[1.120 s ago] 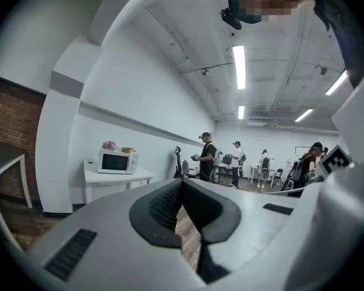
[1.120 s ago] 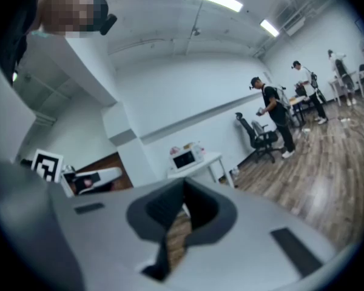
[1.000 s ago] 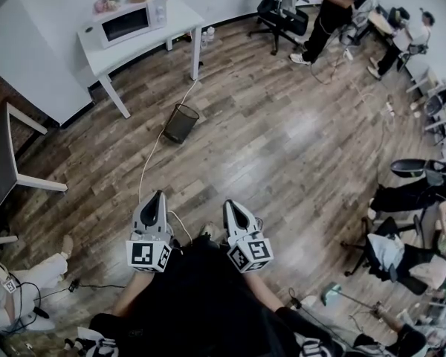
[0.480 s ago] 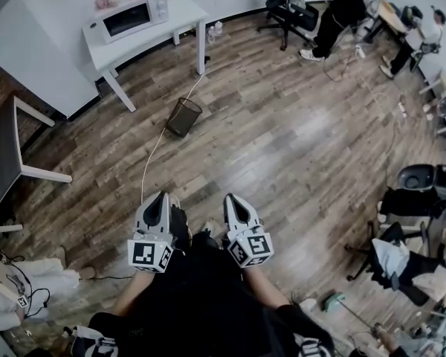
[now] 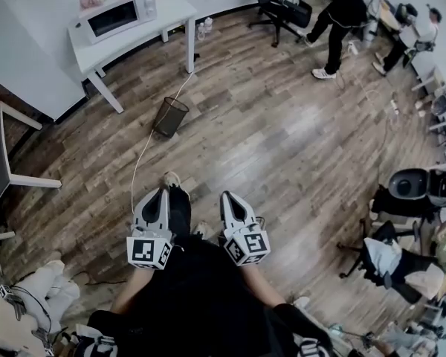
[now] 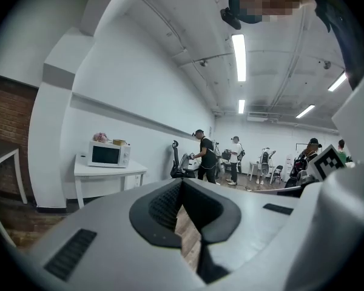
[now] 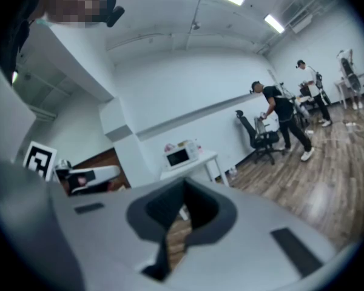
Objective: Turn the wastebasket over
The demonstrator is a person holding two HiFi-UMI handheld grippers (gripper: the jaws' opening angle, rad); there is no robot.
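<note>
Basket (image 5: 170,117) upright on floor, well ahead, slightly left; left gripper (image 5: 154,204) nearer than right gripper (image 5: 236,207). Both pressed together, empty.

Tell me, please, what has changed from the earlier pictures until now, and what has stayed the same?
The person carrying the claws has stepped forward: a shoe now shows ahead of the left claw, toward the wastebasket. At the back, a bystander in black has shifted stance. Nothing was taken hold of or let go. The left claw and the right claw remain shut and empty, and the wastebasket stays untouched.
</note>
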